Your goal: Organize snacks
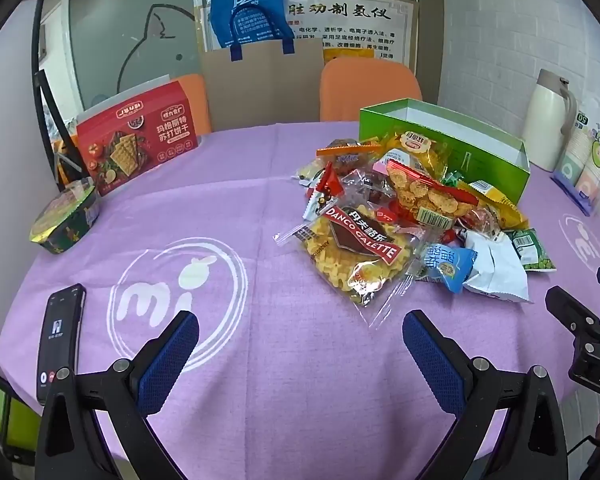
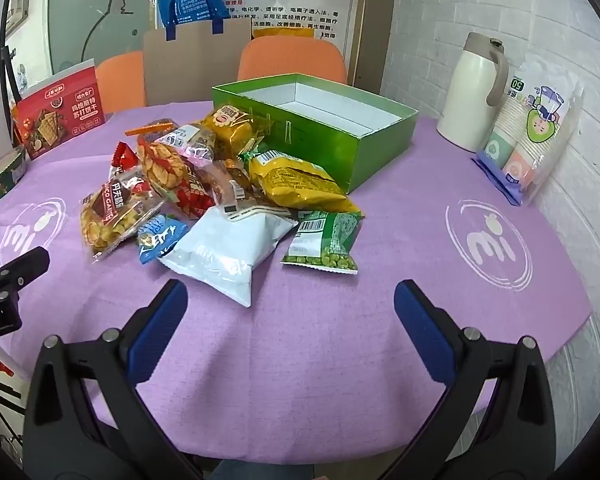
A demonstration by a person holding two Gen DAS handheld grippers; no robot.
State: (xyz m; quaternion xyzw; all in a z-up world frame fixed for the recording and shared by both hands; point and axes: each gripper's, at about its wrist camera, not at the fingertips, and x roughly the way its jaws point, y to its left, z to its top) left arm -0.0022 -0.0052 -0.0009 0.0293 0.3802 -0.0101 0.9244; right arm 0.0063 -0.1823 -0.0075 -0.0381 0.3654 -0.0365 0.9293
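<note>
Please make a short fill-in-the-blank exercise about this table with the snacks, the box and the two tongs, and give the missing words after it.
1. The green box behind the snack pile holds no snacks; it is ____.
2. Both the left tongs and the right tongs are ____ and hold nothing.
3. The tablecloth is ____ in colour.
4. The phone lies near the ____ tongs.

Missing words: empty; open; purple; left

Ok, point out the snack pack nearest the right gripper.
The plain white pack. Its corner reaches closest to the right gripper; the green pea pack lies farther back.
</note>
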